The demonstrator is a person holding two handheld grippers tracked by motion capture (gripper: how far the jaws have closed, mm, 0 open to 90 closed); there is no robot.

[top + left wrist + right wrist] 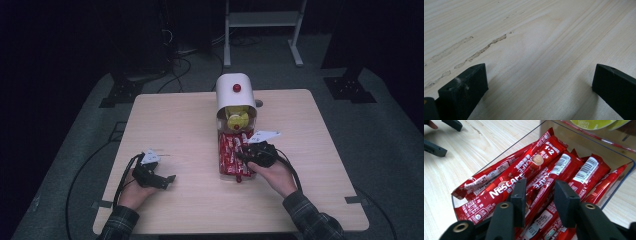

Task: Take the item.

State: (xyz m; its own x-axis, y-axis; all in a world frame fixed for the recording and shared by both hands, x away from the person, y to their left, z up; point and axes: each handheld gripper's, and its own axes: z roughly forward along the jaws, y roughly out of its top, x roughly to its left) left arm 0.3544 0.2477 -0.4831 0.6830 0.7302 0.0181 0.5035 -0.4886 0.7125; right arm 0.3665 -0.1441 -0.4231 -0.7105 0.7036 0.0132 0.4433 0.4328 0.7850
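The right claw [537, 202] hangs partly open over red coffee sachets [529, 167] heaped in a clear tray [624, 177] mid-desk, one sachet between its jaws, not clamped. They look light, crinkly and slick; pinching one mid-length seems safest. The left claw [539, 87] rests wide open, empty, on the pale wooden desk [180, 120]. A white dispenser [235, 95] stands behind; the room is dark.

In the right gripper view, the clear tray [632, 167] of red coffee sticks [524, 170] runs off the bottom edge, its nearest sticks hidden behind the right gripper [537, 195]. A yellow-green disc [594, 123] is cut by the top edge, its lettering too blurred to read. In the high view, the dispenser's [235, 92] contents are too small to identify.
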